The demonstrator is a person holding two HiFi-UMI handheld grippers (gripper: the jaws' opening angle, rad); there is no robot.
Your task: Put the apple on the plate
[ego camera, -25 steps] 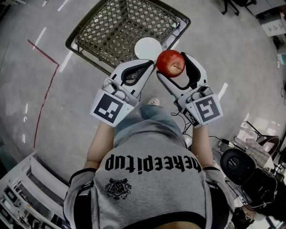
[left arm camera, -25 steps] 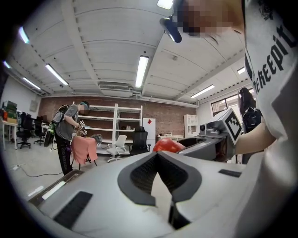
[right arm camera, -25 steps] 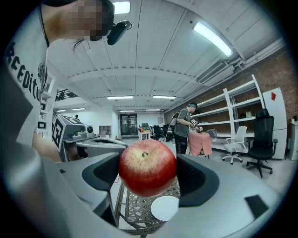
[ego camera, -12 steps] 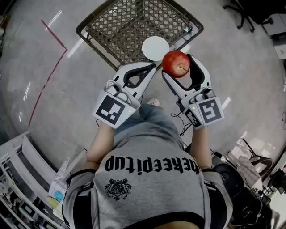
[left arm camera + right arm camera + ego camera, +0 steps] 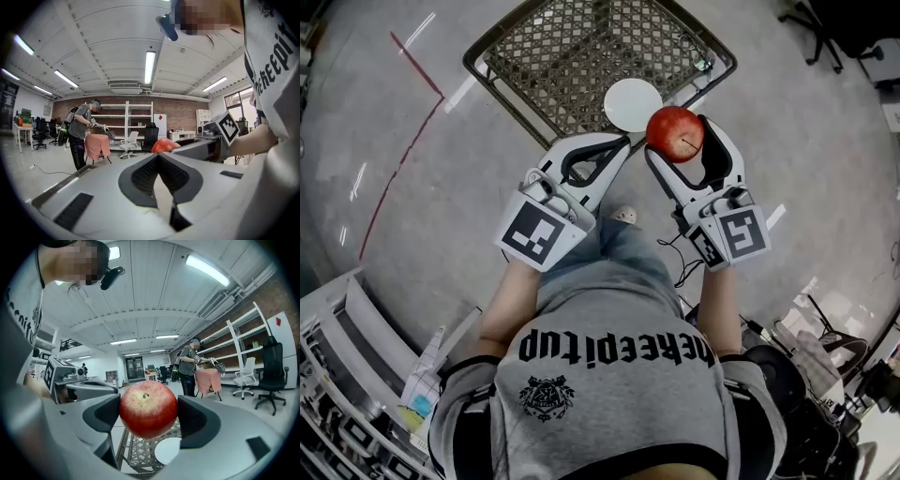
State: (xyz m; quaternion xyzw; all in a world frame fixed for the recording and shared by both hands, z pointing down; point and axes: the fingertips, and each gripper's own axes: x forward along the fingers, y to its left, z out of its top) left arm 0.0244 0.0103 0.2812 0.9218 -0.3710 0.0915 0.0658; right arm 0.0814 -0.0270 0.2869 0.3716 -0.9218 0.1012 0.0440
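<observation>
Step in hand: carry. My right claw grips the apple in the air, just short of the plate at the mesh table's near edge. Left claw closed, empty. Next I judge: advance over plate, lower, release gently.

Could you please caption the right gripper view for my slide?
Right gripper grips a red apple; a white plate lies beyond.

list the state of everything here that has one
apple: clamped between the jaws of the right gripper, up in the air, not yet on the plate
right gripper: shut on the apple
left gripper: jaws together, nothing between them
plate: empty, lying flat on the mesh table
</observation>
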